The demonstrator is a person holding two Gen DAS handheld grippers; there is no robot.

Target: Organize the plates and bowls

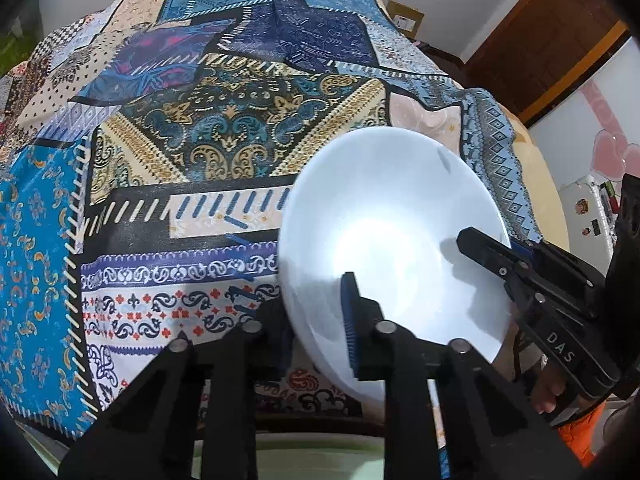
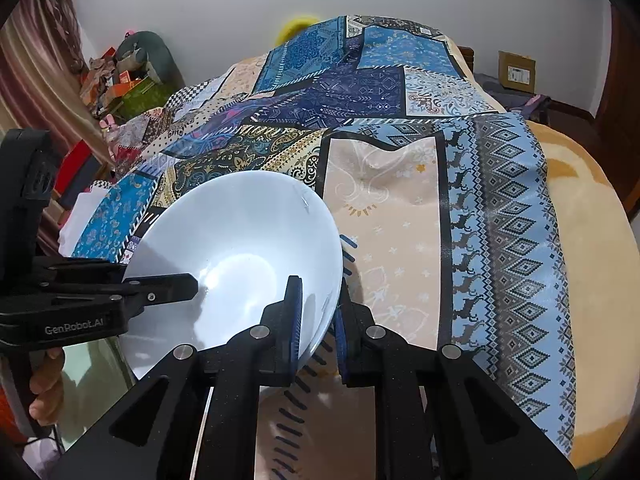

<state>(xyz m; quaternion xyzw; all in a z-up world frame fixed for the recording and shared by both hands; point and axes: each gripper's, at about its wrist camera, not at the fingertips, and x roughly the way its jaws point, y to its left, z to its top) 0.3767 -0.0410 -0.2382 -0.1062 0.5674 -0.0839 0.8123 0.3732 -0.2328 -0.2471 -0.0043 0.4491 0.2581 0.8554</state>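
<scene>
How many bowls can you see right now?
1: a white bowl on the patterned cloth, its rim clamped by the left gripper and the right gripper. Others may be out of view.

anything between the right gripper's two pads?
Yes: the rim of the white ceramic bowl, pinched by the right gripper, in the right wrist view.

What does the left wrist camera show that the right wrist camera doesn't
Only the left wrist view shows the white fridge with stickers and the wooden door. Only the right wrist view shows the cluttered boxes by the curtain. Both show the white bowl, gripped at its rim by the left hand-held gripper and right hand-held gripper, above the patchwork cloth.
</scene>
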